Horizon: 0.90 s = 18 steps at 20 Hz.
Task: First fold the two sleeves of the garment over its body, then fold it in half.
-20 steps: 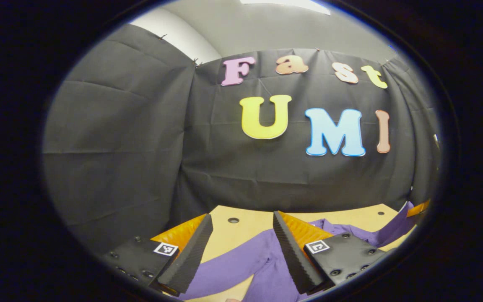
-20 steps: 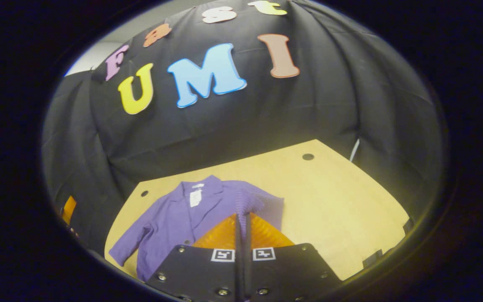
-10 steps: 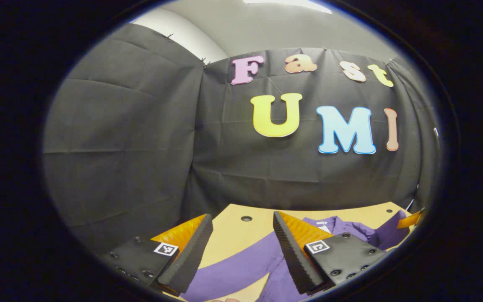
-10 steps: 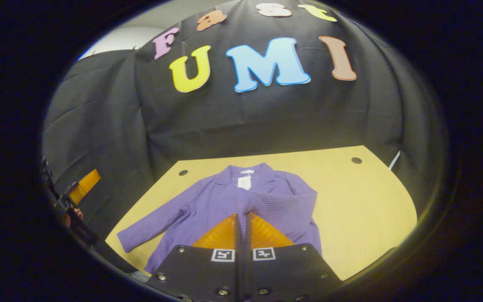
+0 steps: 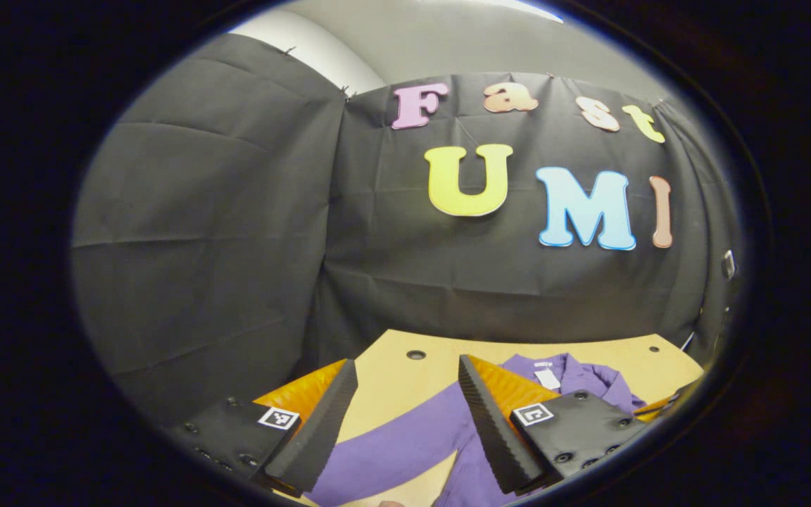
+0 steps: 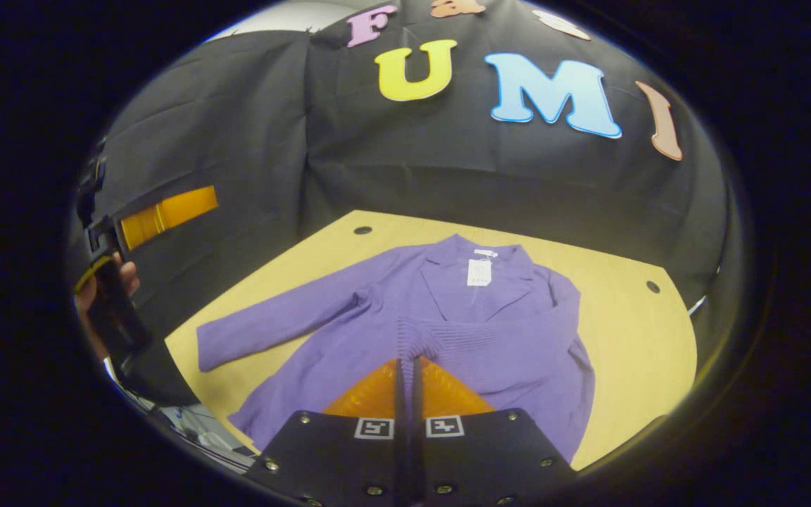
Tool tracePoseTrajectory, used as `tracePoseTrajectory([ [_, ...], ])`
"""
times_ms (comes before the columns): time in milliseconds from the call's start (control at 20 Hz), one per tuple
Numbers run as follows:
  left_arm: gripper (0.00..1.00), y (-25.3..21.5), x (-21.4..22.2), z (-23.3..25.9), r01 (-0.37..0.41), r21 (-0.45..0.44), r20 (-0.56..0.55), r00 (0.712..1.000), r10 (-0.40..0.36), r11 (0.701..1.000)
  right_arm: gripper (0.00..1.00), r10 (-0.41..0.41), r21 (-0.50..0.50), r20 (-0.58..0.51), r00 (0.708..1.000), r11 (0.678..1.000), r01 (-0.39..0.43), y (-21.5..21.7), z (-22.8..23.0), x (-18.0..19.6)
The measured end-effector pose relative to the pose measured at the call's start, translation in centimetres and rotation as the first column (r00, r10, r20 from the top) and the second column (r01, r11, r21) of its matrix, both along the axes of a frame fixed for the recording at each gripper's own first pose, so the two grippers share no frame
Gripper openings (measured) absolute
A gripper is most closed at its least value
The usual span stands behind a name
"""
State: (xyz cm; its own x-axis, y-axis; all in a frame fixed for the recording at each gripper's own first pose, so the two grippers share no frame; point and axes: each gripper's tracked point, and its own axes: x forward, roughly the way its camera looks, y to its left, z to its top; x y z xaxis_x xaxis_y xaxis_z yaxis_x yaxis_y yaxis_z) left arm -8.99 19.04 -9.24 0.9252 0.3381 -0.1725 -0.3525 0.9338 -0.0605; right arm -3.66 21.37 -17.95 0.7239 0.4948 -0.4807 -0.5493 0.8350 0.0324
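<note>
Right gripper [image 6: 408, 366] clamps sleeve cuff [image 6: 416, 343] (over jacket body); left gripper [image 5: 405, 412] agape

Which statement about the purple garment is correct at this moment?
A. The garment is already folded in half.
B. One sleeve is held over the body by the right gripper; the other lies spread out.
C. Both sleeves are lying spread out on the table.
B: the right gripper is shut on the ribbed cuff over the garment, while the other sleeve lies outstretched on the table.
</note>
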Motion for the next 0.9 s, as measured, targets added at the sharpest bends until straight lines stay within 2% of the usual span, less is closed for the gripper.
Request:
tracePoseTrajectory([
  [400,0.95,1.0,0.2,-2.5,-0.010,-0.027,-0.048,0.999,0.009,1.000,0.06,-0.016,-0.010,-0.045,0.999,1.000,0.015,0.8,-1.7,0.7],
  [500,0.95,1.2,0.6,-2.7,-0.012,-0.026,-0.054,0.998,0.011,1.000,0.15,-0.016,-0.002,-0.054,0.998,1.000,0.016,1.1,-1.7,0.4],
  [550,0.95,1.3,0.8,-3.0,-0.012,-0.027,-0.059,0.998,0.010,1.000,0.26,-0.023,0.000,-0.053,0.998,1.000,0.023,1.5,-2.0,1.0],
  [600,0.95,1.1,0.9,-3.2,-0.010,-0.029,-0.064,0.998,0.008,1.000,0.25,-0.015,0.015,-0.058,0.998,1.000,0.016,1.3,-1.6,0.8],
  [650,0.95,1.0,0.9,-3.6,-0.011,-0.029,-0.069,0.998,0.009,1.000,0.32,-0.016,0.023,-0.058,0.998,1.000,0.018,1.4,-1.4,0.8],
  [700,0.95,0.9,1.1,-3.8,-0.012,-0.031,-0.075,0.997,0.010,0.999,0.43,-0.016,0.033,-0.057,0.998,0.999,0.018,1.3,-1.0,0.8],
  [750,0.95,0.9,1.0,-3.8,-0.013,-0.032,-0.079,0.997,0.011,0.999,0.58,-0.021,0.040,-0.053,0.998,0.999,0.023,1.3,-0.8,0.9],
  [800,0.95,0.9,1.1,-4.0,-0.016,-0.034,-0.083,0.996,0.013,0.999,0.63,-0.030,0.046,-0.044,0.999,0.998,0.032,1.0,-0.4,1.2],
  [900,0.95,0.7,1.0,-4.8,-0.024,-0.042,-0.091,0.996,0.020,0.999,0.63,-0.050,0.051,-0.008,0.999,0.997,0.050,0.4,0.6,1.6],
])
